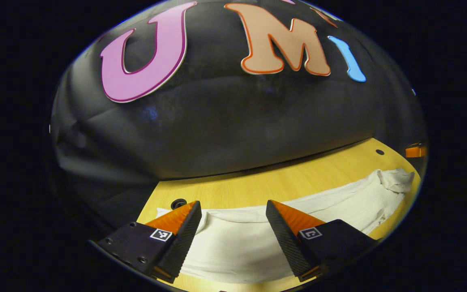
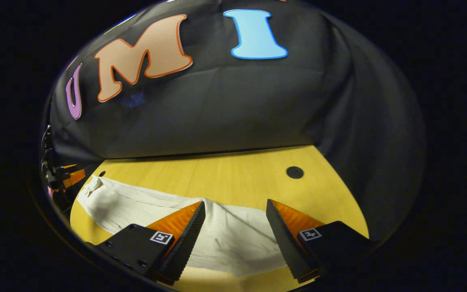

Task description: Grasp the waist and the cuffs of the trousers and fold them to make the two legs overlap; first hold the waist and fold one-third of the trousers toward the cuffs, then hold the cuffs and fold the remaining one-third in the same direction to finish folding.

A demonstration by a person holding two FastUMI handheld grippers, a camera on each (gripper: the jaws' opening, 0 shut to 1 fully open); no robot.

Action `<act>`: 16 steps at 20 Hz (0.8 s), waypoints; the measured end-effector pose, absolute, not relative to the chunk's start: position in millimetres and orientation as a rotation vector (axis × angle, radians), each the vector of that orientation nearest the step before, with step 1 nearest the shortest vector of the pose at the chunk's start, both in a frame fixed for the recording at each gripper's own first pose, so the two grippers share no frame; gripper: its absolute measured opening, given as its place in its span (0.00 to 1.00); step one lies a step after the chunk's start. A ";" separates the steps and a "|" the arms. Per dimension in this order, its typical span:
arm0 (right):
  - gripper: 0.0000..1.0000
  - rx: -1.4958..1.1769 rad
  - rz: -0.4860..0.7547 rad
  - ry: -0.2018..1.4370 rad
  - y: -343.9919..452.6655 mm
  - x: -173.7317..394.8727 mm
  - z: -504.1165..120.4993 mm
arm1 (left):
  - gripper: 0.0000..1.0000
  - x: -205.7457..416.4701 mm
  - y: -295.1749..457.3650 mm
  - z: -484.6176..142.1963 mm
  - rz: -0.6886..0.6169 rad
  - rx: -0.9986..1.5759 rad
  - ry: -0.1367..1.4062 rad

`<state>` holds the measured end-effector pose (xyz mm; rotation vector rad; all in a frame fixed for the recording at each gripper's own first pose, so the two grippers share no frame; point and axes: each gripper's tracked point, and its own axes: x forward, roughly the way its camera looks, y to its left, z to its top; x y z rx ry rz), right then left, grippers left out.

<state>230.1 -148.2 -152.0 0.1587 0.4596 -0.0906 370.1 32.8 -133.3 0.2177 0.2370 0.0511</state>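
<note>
White trousers (image 1: 237, 243) lie stretched across the yellow wooden table (image 1: 266, 182). In the left gripper view my left gripper (image 1: 233, 211) hangs open just above one end of them, cloth showing between its fingers; the far end (image 1: 395, 180) is bunched at the right. In the right gripper view my right gripper (image 2: 235, 211) is open over the other end of the trousers (image 2: 233, 239), which run off leftward to a crumpled end (image 2: 93, 186). The left gripper (image 2: 65, 176) shows small at the far left there.
The black cloth wall (image 2: 225, 117) closes the back and sides of the table. A round dark hole (image 2: 294, 172) sits in the tabletop (image 2: 233, 174) beyond the right gripper, and another hole (image 1: 178, 202) by the left one. Bare wood lies behind the trousers.
</note>
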 end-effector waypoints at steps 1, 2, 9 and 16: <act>0.93 0.177 -0.123 0.460 -165.3 213.1 -152.5 | 0.96 359.2 25.3 -126.7 0.034 0.196 0.224; 0.93 0.188 -0.156 0.465 -181.5 200.0 -154.1 | 0.97 347.4 17.6 -120.1 0.026 0.176 0.222; 0.97 0.154 -0.303 0.609 -250.0 122.1 -214.1 | 0.97 263.9 -21.3 -115.8 0.038 0.124 0.231; 0.97 0.302 -0.222 0.693 -217.2 128.4 -261.3 | 0.96 223.9 -25.6 -106.1 0.130 0.104 0.222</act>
